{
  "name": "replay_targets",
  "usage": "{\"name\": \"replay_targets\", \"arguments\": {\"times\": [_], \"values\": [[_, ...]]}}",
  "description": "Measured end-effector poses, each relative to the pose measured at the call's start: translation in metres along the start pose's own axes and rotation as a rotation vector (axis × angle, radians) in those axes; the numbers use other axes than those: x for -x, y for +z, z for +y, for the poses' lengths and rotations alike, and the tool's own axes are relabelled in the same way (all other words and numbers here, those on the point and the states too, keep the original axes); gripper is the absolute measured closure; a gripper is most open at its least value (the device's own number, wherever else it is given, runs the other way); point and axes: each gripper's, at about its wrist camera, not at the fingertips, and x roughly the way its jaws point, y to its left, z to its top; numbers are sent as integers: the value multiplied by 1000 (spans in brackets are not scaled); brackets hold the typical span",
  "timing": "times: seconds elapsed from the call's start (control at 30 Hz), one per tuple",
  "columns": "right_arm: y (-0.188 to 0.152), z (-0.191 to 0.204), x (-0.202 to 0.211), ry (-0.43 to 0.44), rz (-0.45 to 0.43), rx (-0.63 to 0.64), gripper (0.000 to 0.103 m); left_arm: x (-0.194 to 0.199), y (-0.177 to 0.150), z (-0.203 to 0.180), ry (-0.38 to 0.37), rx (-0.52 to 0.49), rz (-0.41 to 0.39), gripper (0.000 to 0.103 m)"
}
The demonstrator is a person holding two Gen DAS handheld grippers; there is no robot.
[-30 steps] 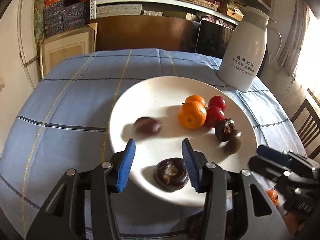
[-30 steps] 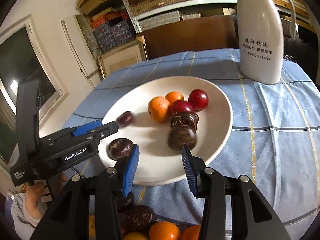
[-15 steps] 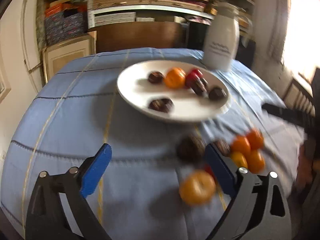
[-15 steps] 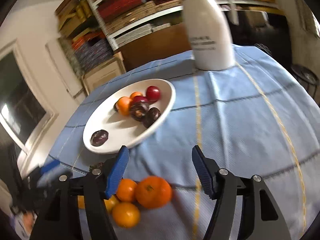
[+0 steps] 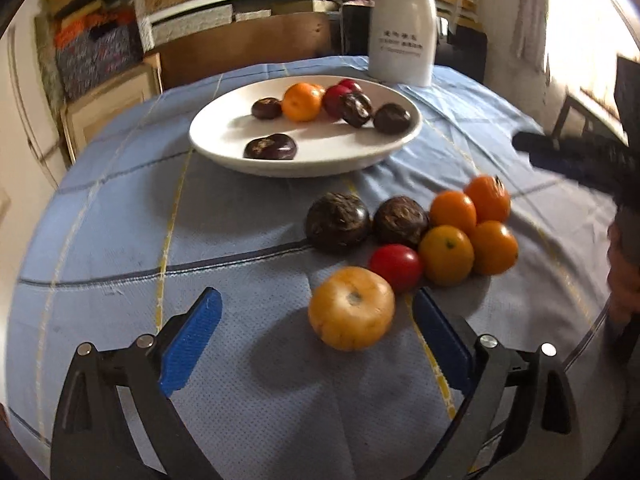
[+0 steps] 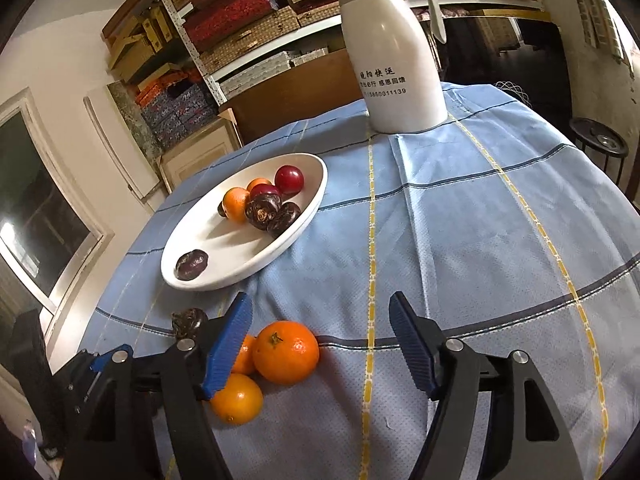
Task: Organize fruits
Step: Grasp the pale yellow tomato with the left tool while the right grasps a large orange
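Note:
A white plate (image 5: 224, 136) holds oranges, red fruits and dark passion fruits; it also shows in the right wrist view (image 6: 188, 276). On the blue cloth lies a loose pile: a yellow-orange persimmon (image 5: 351, 313), a red tomato (image 5: 396, 267), several oranges (image 5: 446, 255) and two dark passion fruits (image 5: 337, 221). My left gripper (image 5: 316, 340) is open, with the persimmon between its blue fingers (image 5: 192, 336). My right gripper (image 6: 320, 344) is open, with a large orange (image 6: 285, 351) between its fingers, near the left one.
A white thermos jug (image 6: 394, 56) stands behind the plate at the table's far side, also in the left wrist view (image 5: 402, 32). Shelves with boxes (image 6: 240, 20) line the wall. The other gripper's black body (image 5: 576, 156) shows at the right.
Both grippers have pulled back from the plate to the loose fruit pile and opened wider. A dark passion fruit now lies on the plate's near side.

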Motion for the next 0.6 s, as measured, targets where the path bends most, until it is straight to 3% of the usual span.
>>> {"name": "replay_targets", "arguments": {"times": [0.13, 0.2, 0.3, 0.6], "values": [[-1, 5, 1, 4, 5, 19, 31, -3, 1, 2, -48, 13, 10, 30], [-1, 6, 0, 7, 11, 25, 31, -6, 0, -4, -66, -16, 23, 47], [-4, 9, 2, 26, 21, 30, 31, -5, -1, -9, -76, -40, 22, 58], [-43, 33, 11, 82, 100, 169, 31, 0, 0, 0, -78, 4, 0, 62]]}}
